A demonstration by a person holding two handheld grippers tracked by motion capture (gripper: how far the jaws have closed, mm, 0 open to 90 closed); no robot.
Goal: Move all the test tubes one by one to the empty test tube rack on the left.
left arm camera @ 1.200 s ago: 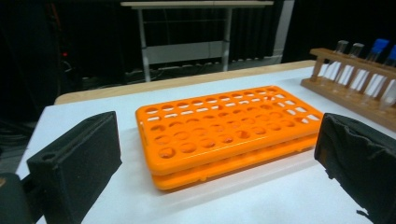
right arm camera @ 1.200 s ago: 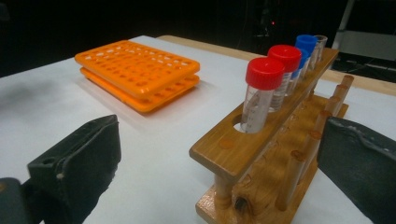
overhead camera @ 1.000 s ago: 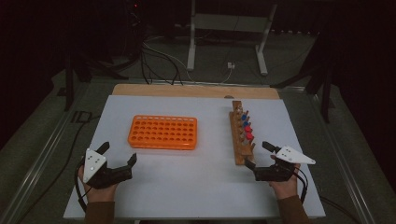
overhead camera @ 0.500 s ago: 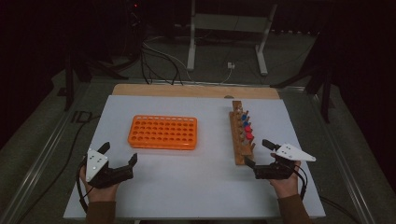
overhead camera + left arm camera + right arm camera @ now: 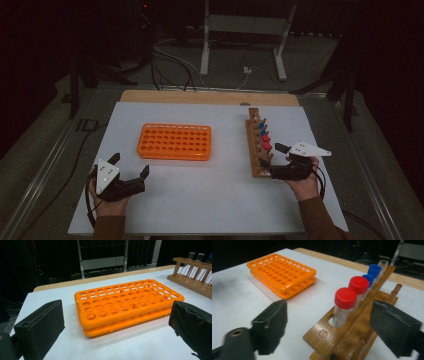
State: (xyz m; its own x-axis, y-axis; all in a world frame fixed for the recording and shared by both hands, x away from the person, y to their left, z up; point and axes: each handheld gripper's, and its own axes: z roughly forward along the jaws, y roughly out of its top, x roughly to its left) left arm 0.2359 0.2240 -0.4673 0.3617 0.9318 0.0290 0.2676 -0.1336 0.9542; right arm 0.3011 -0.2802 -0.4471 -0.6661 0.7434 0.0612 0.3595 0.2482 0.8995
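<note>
Presently the right gripper [image 5: 272, 161], fingers just closing yet apart around nothing, flanks the near red-capped tube [image 5: 344, 306] in the wooden rack [image 5: 256, 147] at three o'clock on the worktop [image 5: 220, 195]; left gripper [image 5: 131, 167] fingers wide, empty.

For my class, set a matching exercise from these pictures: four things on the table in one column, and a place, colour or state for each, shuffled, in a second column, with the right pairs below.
Column one:
1. orange rack
2. wooden rack
3. nearest capped tube
4. left gripper

Column two:
A. has a red cap
B. jaws apart, with nothing between them
C. lies flat with every hole empty
D. holds tubes in a row, at the right of the white table top

Right pairs: 1-C, 2-D, 3-A, 4-B
</note>
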